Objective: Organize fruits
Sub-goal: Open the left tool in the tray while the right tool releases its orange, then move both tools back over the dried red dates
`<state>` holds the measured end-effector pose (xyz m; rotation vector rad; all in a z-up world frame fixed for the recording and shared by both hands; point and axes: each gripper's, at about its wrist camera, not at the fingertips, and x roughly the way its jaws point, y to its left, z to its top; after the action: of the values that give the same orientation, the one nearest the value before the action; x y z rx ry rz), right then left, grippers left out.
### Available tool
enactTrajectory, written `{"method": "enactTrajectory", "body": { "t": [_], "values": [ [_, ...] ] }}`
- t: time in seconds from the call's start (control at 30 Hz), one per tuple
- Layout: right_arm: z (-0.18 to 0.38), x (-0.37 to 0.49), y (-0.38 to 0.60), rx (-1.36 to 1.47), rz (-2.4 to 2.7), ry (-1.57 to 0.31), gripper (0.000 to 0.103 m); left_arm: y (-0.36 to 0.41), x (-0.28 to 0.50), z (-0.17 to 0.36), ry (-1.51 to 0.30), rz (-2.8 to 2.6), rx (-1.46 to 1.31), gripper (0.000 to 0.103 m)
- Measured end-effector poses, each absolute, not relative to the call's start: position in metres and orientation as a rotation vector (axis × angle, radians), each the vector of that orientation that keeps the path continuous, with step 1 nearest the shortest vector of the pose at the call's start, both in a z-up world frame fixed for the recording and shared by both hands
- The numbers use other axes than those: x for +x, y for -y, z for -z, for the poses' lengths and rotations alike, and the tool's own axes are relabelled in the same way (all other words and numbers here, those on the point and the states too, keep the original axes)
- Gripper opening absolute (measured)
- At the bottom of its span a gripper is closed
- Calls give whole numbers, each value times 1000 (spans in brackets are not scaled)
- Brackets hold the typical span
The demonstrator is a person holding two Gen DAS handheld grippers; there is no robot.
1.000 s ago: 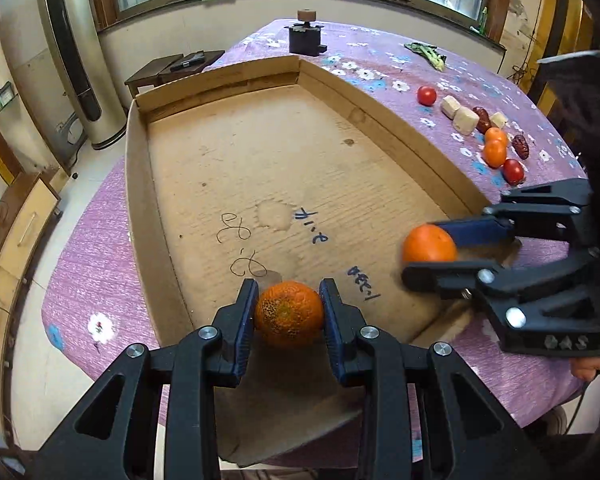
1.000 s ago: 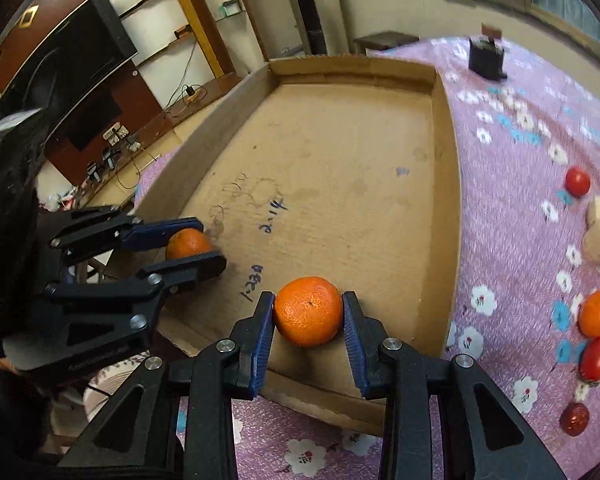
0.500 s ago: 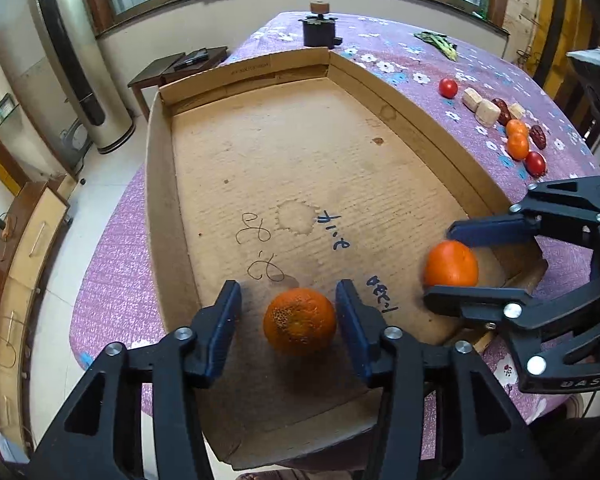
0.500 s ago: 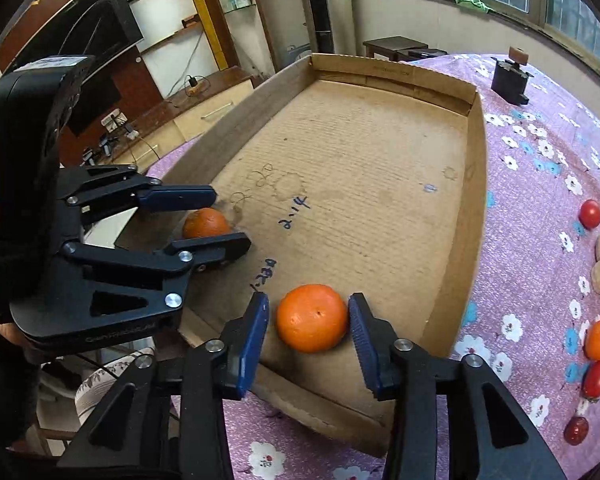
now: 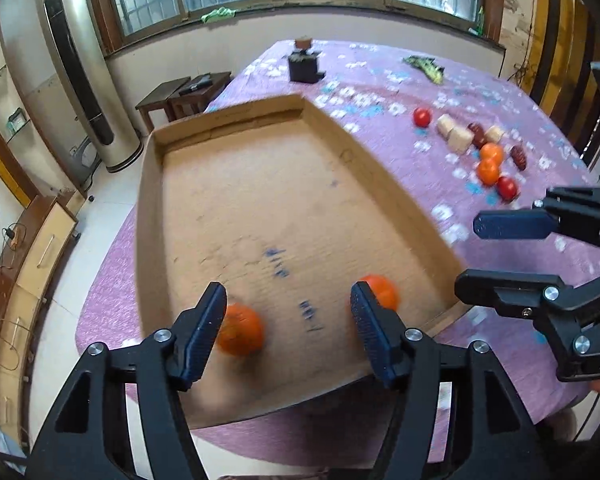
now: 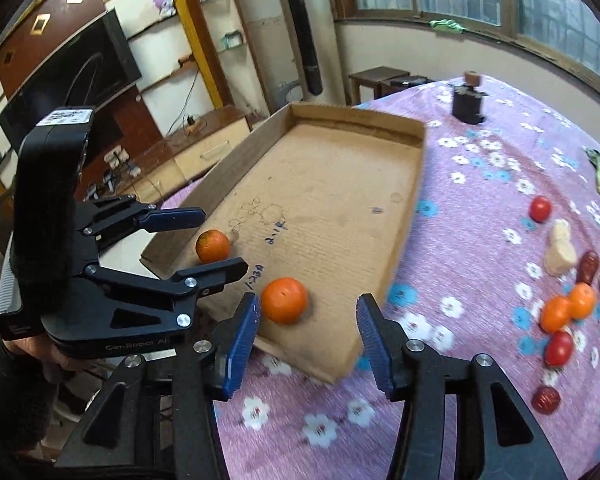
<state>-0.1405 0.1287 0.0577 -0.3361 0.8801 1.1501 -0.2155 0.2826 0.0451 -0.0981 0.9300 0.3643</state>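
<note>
A shallow cardboard tray [image 5: 148, 184] [image 6: 404, 216] lies on the purple flowered table. Two oranges rest near its front edge: a darker one [image 5: 240, 334] [image 6: 213, 245] and a brighter one [image 5: 380, 290] [image 6: 285, 300]. My left gripper [image 5: 286, 334] is open and empty, raised above the tray's front, also visible in the right wrist view [image 6: 216, 240]. My right gripper [image 6: 306, 338] is open and empty, over the tray's front right corner; it shows in the left wrist view [image 5: 484, 252]. More loose fruit lies on the cloth: small oranges [image 6: 568, 308], red tomatoes [image 6: 540, 208], dark dates [image 6: 588, 266].
Pale blocks [image 6: 560, 248] lie among the loose fruit. A black box with a wooden knob [image 5: 304, 66] and a green vegetable [image 5: 426, 66] sit at the table's far end. A small wooden table [image 5: 180, 96] and a tall floor unit [image 5: 88, 80] stand beyond.
Both grippers opened and let go of their oranges in the tray, then pulled back and up. The right gripper has shifted toward the tray's right corner.
</note>
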Motion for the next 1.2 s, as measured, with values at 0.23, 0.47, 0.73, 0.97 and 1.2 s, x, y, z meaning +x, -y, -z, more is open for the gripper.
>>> {"method": "enactTrajectory", "body": {
  "t": [0.23, 0.47, 0.73, 0.97, 1.2],
  "values": [
    [-64, -116, -75, -268, -1031, -875, 52, -247, -194, -54, -897, -345, -103, 64],
    [-64, -92, -18, -223, -909, -879, 52, -213, -175, -55, -901, -292, -97, 66],
    [-68, -71, 32, -186, -799, -866, 52, -181, -157, -60, -901, -225, -77, 66],
    [-68, -62, 57, -173, -755, -862, 52, -159, -145, -59, -910, -180, -62, 66],
    [-64, -59, 70, -155, -740, -865, 52, -142, -137, -56, -922, -134, -63, 66]
  ]
}}
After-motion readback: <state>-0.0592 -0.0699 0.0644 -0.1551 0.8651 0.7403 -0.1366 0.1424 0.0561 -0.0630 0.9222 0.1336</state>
